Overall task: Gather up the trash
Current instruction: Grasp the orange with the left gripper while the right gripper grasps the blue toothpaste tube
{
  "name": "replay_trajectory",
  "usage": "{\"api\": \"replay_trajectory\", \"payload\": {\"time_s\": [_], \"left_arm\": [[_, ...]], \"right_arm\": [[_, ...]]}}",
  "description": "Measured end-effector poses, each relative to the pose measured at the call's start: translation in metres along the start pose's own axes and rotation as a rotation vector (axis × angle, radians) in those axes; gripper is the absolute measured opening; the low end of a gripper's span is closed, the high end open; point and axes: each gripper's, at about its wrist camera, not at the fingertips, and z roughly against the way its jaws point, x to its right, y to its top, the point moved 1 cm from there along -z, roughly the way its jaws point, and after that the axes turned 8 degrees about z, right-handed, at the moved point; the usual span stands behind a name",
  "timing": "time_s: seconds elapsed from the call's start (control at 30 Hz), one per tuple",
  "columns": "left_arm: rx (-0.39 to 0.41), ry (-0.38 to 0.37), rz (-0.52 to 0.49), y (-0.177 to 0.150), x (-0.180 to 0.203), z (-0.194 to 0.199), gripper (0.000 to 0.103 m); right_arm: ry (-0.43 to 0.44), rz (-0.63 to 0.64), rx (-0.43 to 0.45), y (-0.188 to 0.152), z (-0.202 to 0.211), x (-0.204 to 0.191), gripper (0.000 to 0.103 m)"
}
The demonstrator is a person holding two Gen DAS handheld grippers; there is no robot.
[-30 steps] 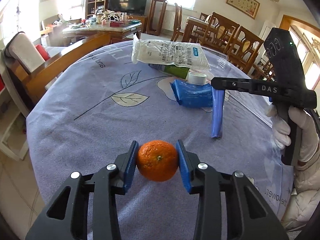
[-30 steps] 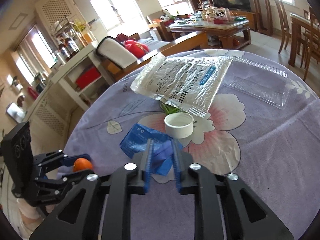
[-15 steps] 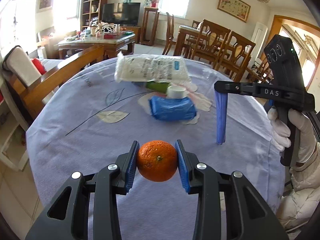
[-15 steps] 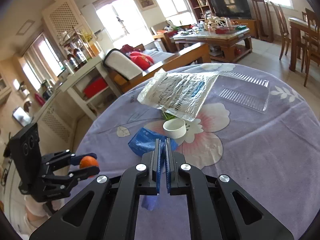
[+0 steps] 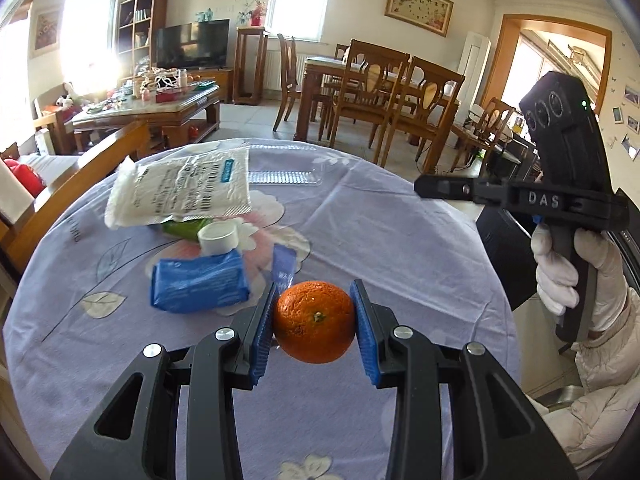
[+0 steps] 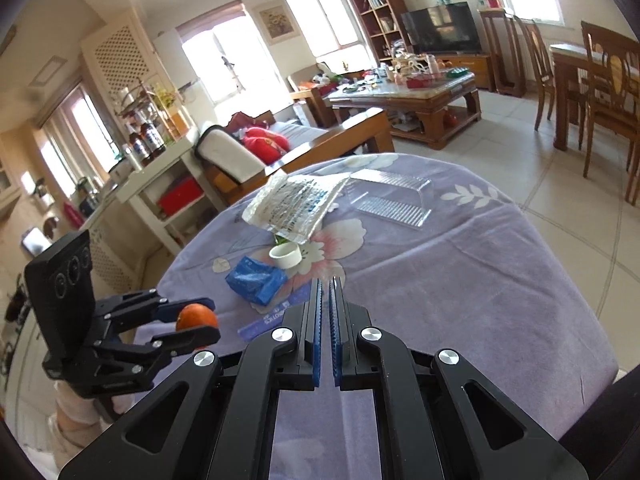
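My left gripper (image 5: 314,322) is shut on an orange (image 5: 314,327) and holds it above the purple tablecloth (image 5: 400,248). It also shows in the right wrist view (image 6: 188,324) at the left. My right gripper (image 6: 325,312) has its jaws nearly closed with nothing between them, raised over the table's near edge. A flat blue wrapper strip (image 6: 272,318) lies on the cloth below it, also seen in the left wrist view (image 5: 283,265). A crumpled blue packet (image 5: 198,285), a white cap (image 5: 218,238), a green wrapper (image 5: 184,227) and a clear printed bag (image 5: 180,192) lie further back.
A clear plastic tray (image 6: 394,200) lies at the far side of the table. A wooden bench (image 5: 80,176) stands by the left edge. Dining chairs (image 5: 376,92) and a coffee table (image 5: 148,112) stand beyond. The table edge drops off at the right.
My right gripper shut on the blue strip and lifted it; now the strip lies on the cloth and the gripper is higher and empty. My left gripper moved forward with the orange.
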Motion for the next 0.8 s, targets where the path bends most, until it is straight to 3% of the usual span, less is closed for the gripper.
{"api": "replay_trajectory", "payload": {"time_s": [0.07, 0.2, 0.37, 0.7, 0.77, 0.8], "left_arm": [[0.006, 0.000, 0.009, 0.000, 0.001, -0.001, 0.037], [0.020, 0.023, 0.035, -0.003, -0.007, 0.008, 0.037], [0.041, 0.065, 0.083, -0.008, -0.037, 0.028, 0.037], [0.075, 0.069, 0.149, -0.017, -0.088, 0.050, 0.037], [0.078, 0.063, 0.156, -0.018, -0.094, 0.051, 0.037], [0.079, 0.059, 0.161, -0.019, -0.097, 0.051, 0.037]], "right_arm": [[0.021, 0.000, -0.053, -0.004, -0.010, -0.001, 0.008], [0.056, -0.024, -0.128, -0.009, -0.037, -0.012, 0.050], [0.041, 0.023, -0.214, -0.007, -0.079, -0.042, 0.050], [-0.123, 0.114, -0.288, -0.005, -0.129, -0.078, 0.049], [-0.184, 0.177, -0.295, -0.004, -0.134, -0.085, 0.044], [-0.217, 0.215, -0.300, -0.003, -0.136, -0.089, 0.036]]}}
